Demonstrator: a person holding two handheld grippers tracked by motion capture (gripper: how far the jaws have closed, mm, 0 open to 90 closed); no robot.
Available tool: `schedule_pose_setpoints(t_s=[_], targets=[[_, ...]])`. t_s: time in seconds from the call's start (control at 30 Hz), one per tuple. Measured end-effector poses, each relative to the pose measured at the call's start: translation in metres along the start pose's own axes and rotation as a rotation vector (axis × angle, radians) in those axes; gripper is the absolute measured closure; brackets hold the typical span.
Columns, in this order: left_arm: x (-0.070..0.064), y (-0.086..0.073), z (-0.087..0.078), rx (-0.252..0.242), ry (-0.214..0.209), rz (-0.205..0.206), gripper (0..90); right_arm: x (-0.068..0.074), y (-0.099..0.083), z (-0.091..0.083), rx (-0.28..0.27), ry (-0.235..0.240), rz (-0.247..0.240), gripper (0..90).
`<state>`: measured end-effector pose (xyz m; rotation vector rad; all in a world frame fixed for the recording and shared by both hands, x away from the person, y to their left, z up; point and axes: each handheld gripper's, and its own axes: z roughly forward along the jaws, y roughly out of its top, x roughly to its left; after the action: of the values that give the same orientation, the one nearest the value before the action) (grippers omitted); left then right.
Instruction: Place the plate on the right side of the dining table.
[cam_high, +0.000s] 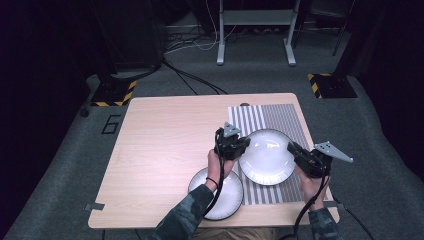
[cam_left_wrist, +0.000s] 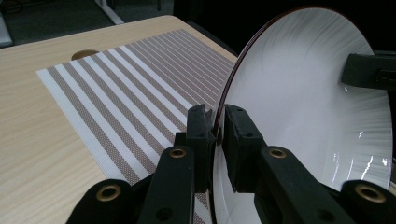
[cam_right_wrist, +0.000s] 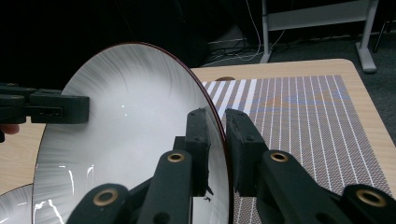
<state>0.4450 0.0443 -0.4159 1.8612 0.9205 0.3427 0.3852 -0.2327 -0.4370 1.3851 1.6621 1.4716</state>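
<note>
A white plate (cam_high: 266, 156) with a dark rim hangs over the striped placemat (cam_high: 270, 116), held from both sides. My left gripper (cam_high: 243, 145) is shut on its left rim; my right gripper (cam_high: 291, 148) is shut on its right rim. In the left gripper view the plate (cam_left_wrist: 299, 93) stands on edge between my left gripper (cam_left_wrist: 218, 133) jaws, with the other gripper's jaw at its far rim. The right gripper view shows the plate (cam_right_wrist: 135, 121) pinched by my right gripper (cam_right_wrist: 223, 140). A second white plate (cam_high: 227, 197) lies on the table under the left forearm.
The wooden table (cam_high: 160, 150) has bare room on its left half. The placemat (cam_left_wrist: 130, 93) covers the right part, reaching near the far edge. Beyond the table are a grey floor, cables, and a metal stand's legs (cam_high: 255, 50).
</note>
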Motion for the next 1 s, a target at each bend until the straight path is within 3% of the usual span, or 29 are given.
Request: schedule_pose_setpoints(t_s=[1.0], targets=[[0.005,0.011,0.032,0.028,0.005,-0.018,80.5,-0.026,0.007,0.019,0.027,-0.013,0.003,79.4]])
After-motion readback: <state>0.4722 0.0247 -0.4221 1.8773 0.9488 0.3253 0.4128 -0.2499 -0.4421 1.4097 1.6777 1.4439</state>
